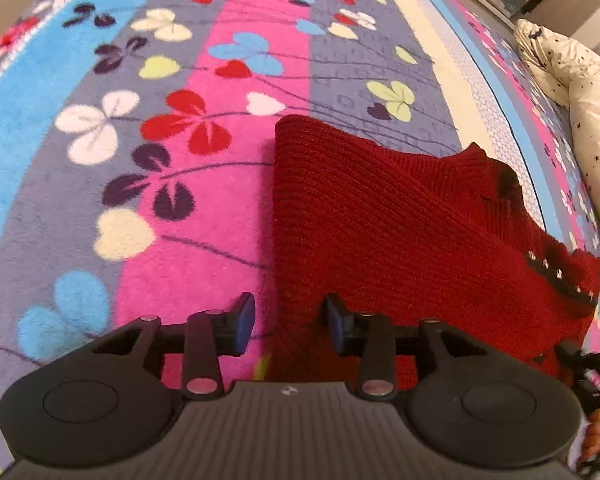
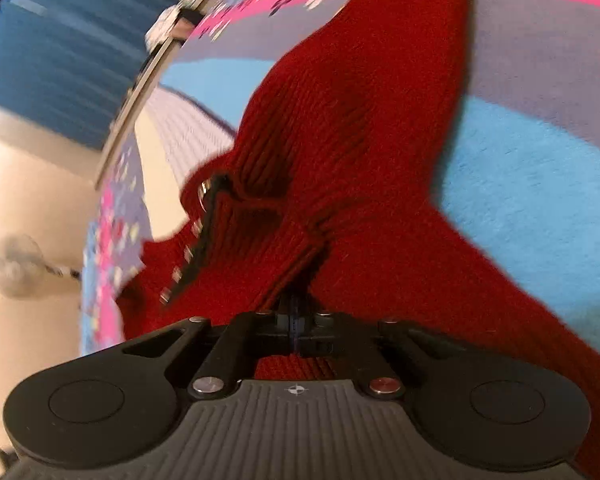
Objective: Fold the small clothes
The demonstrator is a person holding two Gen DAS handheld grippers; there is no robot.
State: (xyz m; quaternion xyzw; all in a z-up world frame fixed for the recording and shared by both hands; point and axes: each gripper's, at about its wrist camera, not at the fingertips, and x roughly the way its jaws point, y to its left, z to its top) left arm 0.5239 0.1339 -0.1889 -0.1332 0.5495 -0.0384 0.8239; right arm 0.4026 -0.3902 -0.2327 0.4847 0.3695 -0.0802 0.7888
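A fleece blanket (image 1: 204, 184) striped pink, blue and grey with clover flowers fills the left wrist view; a cream star-print pillow (image 1: 580, 92) lies at upper right. The red knit sweater (image 1: 380, 220) rests on it, centre right, studs (image 1: 560, 272) along its edge. The left gripper (image 1: 290, 328) is spread over the sweater's edge. The right gripper (image 2: 295, 326) pinches bunched knit; a fan (image 2: 14, 266) stands at left.
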